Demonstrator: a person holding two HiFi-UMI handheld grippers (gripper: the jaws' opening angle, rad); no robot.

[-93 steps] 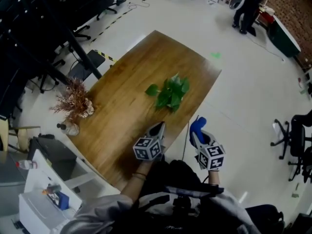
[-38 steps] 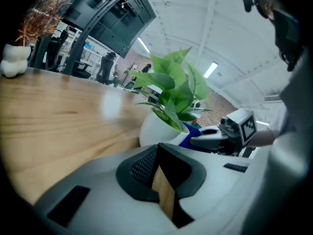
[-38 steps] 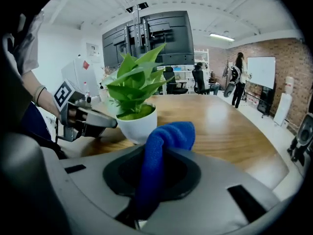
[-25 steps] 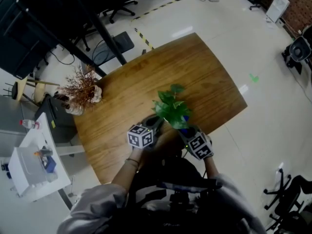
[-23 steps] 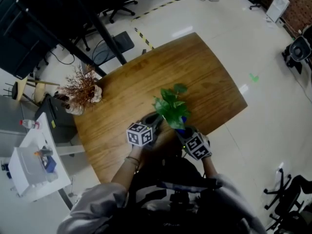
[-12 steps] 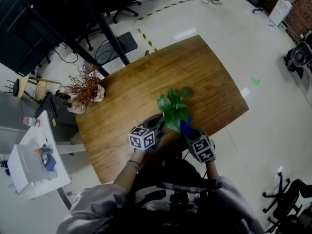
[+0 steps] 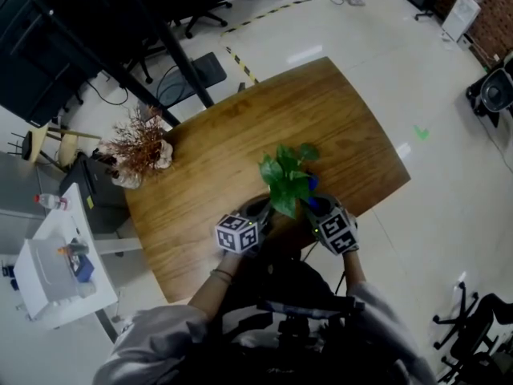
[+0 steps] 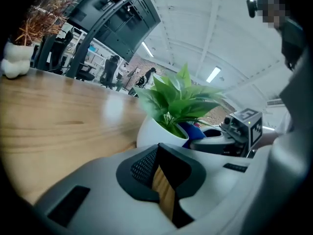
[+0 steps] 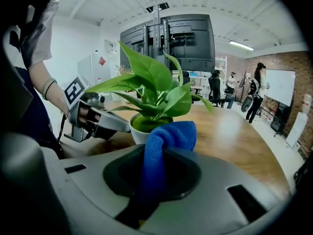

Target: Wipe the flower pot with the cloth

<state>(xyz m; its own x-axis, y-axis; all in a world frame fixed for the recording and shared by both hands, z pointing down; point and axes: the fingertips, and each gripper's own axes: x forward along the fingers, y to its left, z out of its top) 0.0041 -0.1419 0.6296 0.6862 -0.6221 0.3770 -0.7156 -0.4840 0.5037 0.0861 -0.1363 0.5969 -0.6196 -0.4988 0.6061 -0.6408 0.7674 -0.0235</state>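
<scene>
A wooden table [image 7: 240, 127] with rounded corners stands on a pale, glossy floor [image 7: 449, 103] in a large workroom. The flower pot [image 8: 152, 130] is white, holds a leafy green plant [image 7: 287, 180], and sits close to the table's near edge, about midway along it. A dried brown plant arrangement [image 7: 138, 144] stands at the table's left corner, well apart from the pot.

The left gripper [image 8: 157, 150] lies low over the near edge just left of the pot. Its jaw tips meet with nothing held, and only a sliver of wood shows behind them. The right gripper [image 7: 315, 208] is clamped on a blue cloth [image 9: 168, 135], which bunches out past the jaws at the pot's right side. The cloth seems to rest against the rim, though the leaves blur that contact.

Around the table are a white cabinet [image 7: 56, 275] off the left side, a strip of yellow-and-black floor tape [image 7: 239, 64] beyond the far edge, and dark office chairs [image 7: 490, 93] to the right. A big dark screen [image 9: 166, 40] on a stand, a brick wall [image 9: 261, 72] with a whiteboard [image 9: 279, 86], and standing people [image 9: 257, 89] fill the room's far side.
</scene>
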